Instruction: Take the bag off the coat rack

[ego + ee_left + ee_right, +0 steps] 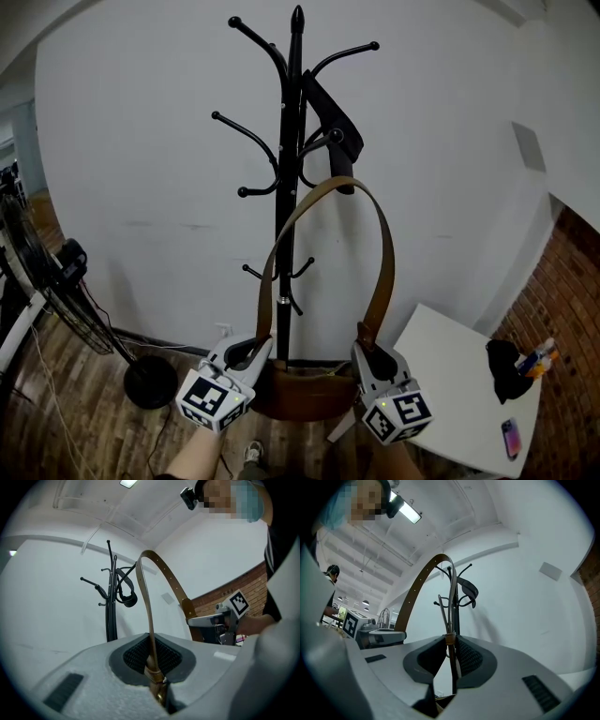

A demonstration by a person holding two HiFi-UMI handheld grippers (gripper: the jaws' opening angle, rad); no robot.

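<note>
Head view: black rack [293,94] stands against a white wall; a black loop [330,114] hangs from an upper hook; brown bag [300,392] hangs low in front of the pole's foot, between the two grippers; its strap [387,246] arches up from both ends, the apex level with the lower tip of the black loop; cannot tell whether the strap touches any hook

Left gripper [251,349] at the strap's left end, right gripper [367,349] at the right end, both just above the bag body, marker cubes toward the camera; a forearm shows below each

Left gripper view: jaws clenched on the strap just above its brass buckle; strap rises straight out of the pads, curves over to the right and comes down to the other gripper; rack stands apart at left

Right gripper view: strap runs edge-on between the pads and is clamped there; jaws closed only as far as the strap allows; the arch crosses in front of the rack's top

Fan [56,281] on a round base at left; white table [450,375] at right carries a phone [511,437] and a black object [506,367]; brick wall [567,309] at far right
</note>
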